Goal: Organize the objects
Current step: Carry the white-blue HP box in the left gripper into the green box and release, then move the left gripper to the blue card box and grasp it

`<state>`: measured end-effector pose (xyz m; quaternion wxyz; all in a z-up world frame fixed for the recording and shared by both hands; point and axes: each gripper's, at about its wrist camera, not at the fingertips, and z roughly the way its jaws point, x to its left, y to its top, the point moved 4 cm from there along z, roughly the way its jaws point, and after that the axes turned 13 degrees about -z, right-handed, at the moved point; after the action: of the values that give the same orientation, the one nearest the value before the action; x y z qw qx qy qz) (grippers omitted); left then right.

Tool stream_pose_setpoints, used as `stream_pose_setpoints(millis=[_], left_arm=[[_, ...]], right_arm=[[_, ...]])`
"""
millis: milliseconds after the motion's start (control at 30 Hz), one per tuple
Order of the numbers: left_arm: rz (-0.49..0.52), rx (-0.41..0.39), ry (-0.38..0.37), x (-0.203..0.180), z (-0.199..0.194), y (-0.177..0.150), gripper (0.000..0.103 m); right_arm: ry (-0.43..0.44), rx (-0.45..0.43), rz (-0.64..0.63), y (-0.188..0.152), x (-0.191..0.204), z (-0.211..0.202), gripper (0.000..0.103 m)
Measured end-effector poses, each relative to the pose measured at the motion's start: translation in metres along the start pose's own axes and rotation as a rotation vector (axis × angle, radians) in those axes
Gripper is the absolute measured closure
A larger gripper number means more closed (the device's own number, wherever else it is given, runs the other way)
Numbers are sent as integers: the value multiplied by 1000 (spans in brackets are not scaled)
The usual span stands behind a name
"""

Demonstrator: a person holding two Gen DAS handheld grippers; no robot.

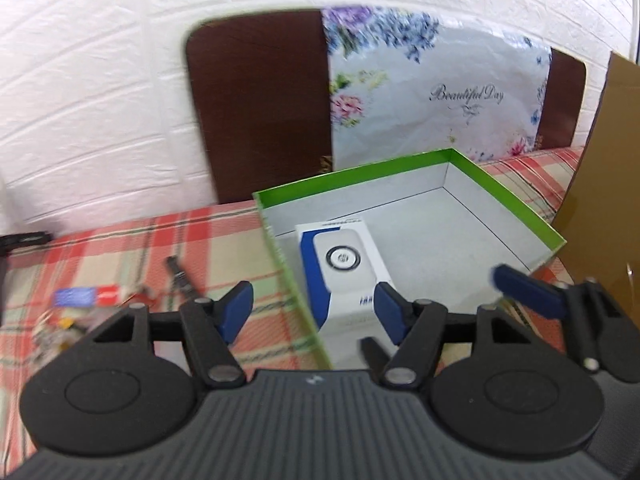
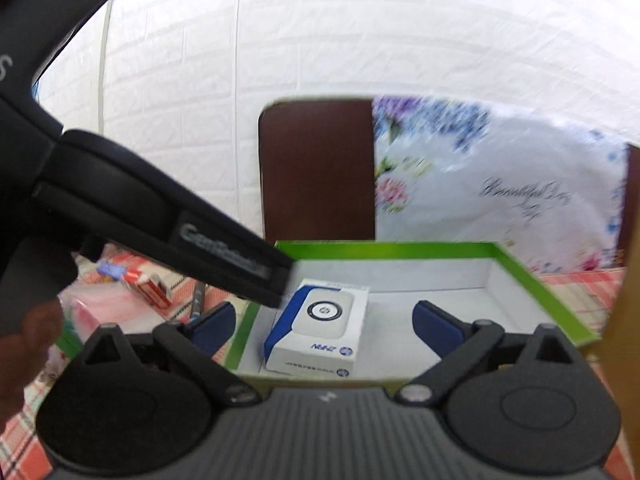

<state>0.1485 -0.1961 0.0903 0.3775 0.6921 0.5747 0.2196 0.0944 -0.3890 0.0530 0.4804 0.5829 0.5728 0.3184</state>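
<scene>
A green-rimmed open box (image 1: 516, 196) with a grey floor sits on the plaid table. A white and blue device carton (image 1: 344, 272) lies flat inside it, near the box's left wall; it also shows in the right wrist view (image 2: 320, 328) inside the box (image 2: 400, 250). My left gripper (image 1: 314, 312) is open and empty, its jaws straddling the box's left wall, just in front of the carton. My right gripper (image 2: 324, 328) is open and empty, hovering over the box's near edge with the carton between its jaws. A right gripper blue finger (image 1: 524, 290) shows at the right in the left wrist view.
Loose items lie on the plaid cloth left of the box: a red and blue pack (image 1: 88, 296), a dark pen-like stick (image 1: 180, 276), a red small carton (image 2: 150, 286) and pink packets (image 2: 100, 304). A brown cardboard sheet (image 1: 608, 168) stands right. A floral bag (image 1: 436, 96) and dark headboard stand behind.
</scene>
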Motion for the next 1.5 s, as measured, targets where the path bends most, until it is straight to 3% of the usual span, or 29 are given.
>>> stream_pose_setpoints(millis=[167, 333, 467, 533, 600, 733, 800, 1033, 1200, 1500], left_arm=[[-28, 10, -4, 8, -47, -31, 34], [-73, 46, -6, 30, -71, -60, 34], [-89, 0, 128, 59, -82, -71, 33], [-131, -20, 214, 81, -91, -78, 23], [-171, 18, 247, 103, -98, -91, 21], [-270, 228, 154, 130, -104, -126, 24], [-346, 306, 101, 141, -104, -136, 31], [-474, 352, 23, 161, -98, -142, 31], [-494, 337, 32, 177, -105, -148, 30], [-565, 398, 32, 204, -101, -163, 31]], right_arm=[[-19, -48, 0, -16, 13, -56, 0], [14, -3, -35, -33, 37, -87, 0], [86, 49, -49, -42, 74, -105, 0], [126, 60, -73, -42, 92, -109, 0], [160, 55, -124, -39, 114, -117, 0], [204, 39, -216, -38, 149, -123, 0], [221, 71, -251, -40, 160, -118, 0], [241, 138, -281, -44, 174, -106, 0], [231, 151, -313, -40, 180, -93, 0], [240, 191, -262, -34, 182, -65, 0]])
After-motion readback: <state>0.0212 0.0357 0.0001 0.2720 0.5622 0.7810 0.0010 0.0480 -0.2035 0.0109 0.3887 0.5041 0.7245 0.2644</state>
